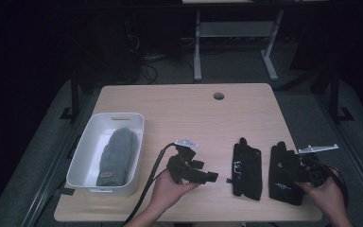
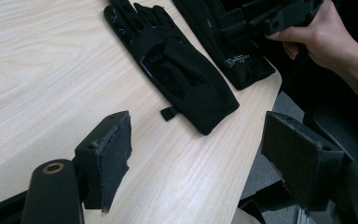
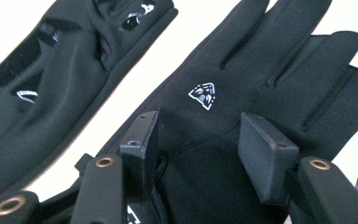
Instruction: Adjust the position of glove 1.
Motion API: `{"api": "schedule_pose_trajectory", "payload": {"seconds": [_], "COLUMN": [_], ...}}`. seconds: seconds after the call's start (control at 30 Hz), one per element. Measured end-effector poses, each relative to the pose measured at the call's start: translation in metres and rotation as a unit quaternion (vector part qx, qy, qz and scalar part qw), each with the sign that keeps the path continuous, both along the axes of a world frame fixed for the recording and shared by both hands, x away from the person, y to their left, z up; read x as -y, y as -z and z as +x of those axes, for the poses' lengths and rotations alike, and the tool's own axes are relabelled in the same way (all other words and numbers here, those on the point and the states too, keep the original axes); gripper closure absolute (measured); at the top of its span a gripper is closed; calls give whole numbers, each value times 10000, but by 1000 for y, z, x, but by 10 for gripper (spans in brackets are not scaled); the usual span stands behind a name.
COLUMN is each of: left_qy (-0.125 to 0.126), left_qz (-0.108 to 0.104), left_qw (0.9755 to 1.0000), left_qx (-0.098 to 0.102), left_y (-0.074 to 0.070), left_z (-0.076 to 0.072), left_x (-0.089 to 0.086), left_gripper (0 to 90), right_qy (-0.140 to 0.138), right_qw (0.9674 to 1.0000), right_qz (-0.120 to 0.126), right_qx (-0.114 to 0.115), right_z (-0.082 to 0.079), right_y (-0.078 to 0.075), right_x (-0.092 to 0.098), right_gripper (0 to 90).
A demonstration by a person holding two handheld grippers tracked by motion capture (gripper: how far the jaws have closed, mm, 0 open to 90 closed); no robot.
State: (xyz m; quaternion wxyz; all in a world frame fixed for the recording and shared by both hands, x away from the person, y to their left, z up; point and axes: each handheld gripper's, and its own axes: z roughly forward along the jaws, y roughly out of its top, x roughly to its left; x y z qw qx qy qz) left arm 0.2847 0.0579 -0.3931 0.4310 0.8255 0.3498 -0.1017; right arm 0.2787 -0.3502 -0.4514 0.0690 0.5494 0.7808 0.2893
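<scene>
The right gripper (image 3: 193, 140) is hovering, jaws spread, over the right black glove (image 3: 242, 88) lying flat at the desk's (image 1: 179, 113) near right edge. Soft, light, floppy fabric: the cuff looks best to pinch. The left gripper (image 2: 198, 154) is waiting spread, empty.

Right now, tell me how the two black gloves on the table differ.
The right glove lies back up, showing a small white emblem, with the right gripper open over its cuff; the left glove lies with its other face up, showing an opening and shiny finger patches, and no gripper at it. The right glove sits by the table edge; the left glove lies further in. Both are black, flat, fingers pointing away.
</scene>
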Motion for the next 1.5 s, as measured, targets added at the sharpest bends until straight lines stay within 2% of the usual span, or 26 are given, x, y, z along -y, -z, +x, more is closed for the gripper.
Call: {"api": "schedule_pose_trajectory", "payload": {"seconds": [0.03,0.07,0.1,0.13,0.17,0.2,0.23,0.37,0.47,0.57,0.63,0.67,0.77,0.97,1.33,1.37,1.5], "left_qy": [0,-10,-10,-4,-4,-2,14,20,-26,-39,-31,-25,-18,-20,-38,-35,-36], "left_qz": [0,-19,-19,-40,-40,-31,-20,-22,-12,-17,-12,-5,-8,-6,-11,-4,6], "left_qw": [10000,10000,10000,10000,10000,10000,10000,10000,10000,10000,10000,10000,10000,10000,10000,10000,10000], "left_qx": [0,22,22,6,6,3,2,-18,54,56,57,42,35,38,49,45,50], "left_y": [0,0,0,0,0,1,1,2,2,2,2,3,3,3,3,2,2], "left_z": [0,0,0,-1,-1,-1,-1,-2,-2,-3,-3,-3,-3,-3,-3,-3,-3], "left_x": [0,0,0,1,1,2,2,3,2,1,1,1,1,0,-1,-1,-2], "left_gripper": [245,245,245,245,245,245,245,245,245,245,245,245,245,245,245,245,245], "right_qy": [0,-115,-115,-243,-279,-279,-290,-290,-239,-189,-159,-184,-204,-113,-40,-90,-111], "right_qw": [10000,9996,9996,9980,9969,9969,9955,9949,9949,9947,9945,9939,9939,9961,9977,9975,9975], "right_qz": [0,-231,-231,-553,-681,-681,-841,-900,-919,-960,-998,-1052,-1062,-862,-608,-577,-475], "right_qx": [0,89,89,206,266,266,321,353,329,314,280,257,212,149,309,395,504], "right_z": [0,-1,-1,-3,-4,-4,-5,-6,-7,-5,-5,-4,-4,-4,-8,-7,-6], "right_y": [0,0,0,1,1,1,1,2,1,0,-1,-2,-3,-5,-25,-27,-41], "right_x": [0,-5,-5,-11,-14,-14,-18,-18,-19,-21,-22,-24,-25,-22,-17,-17,-22], "right_gripper": [476,475,475,481,486,486,507,540,632,726,739,786,815,843,846,846,845]}}
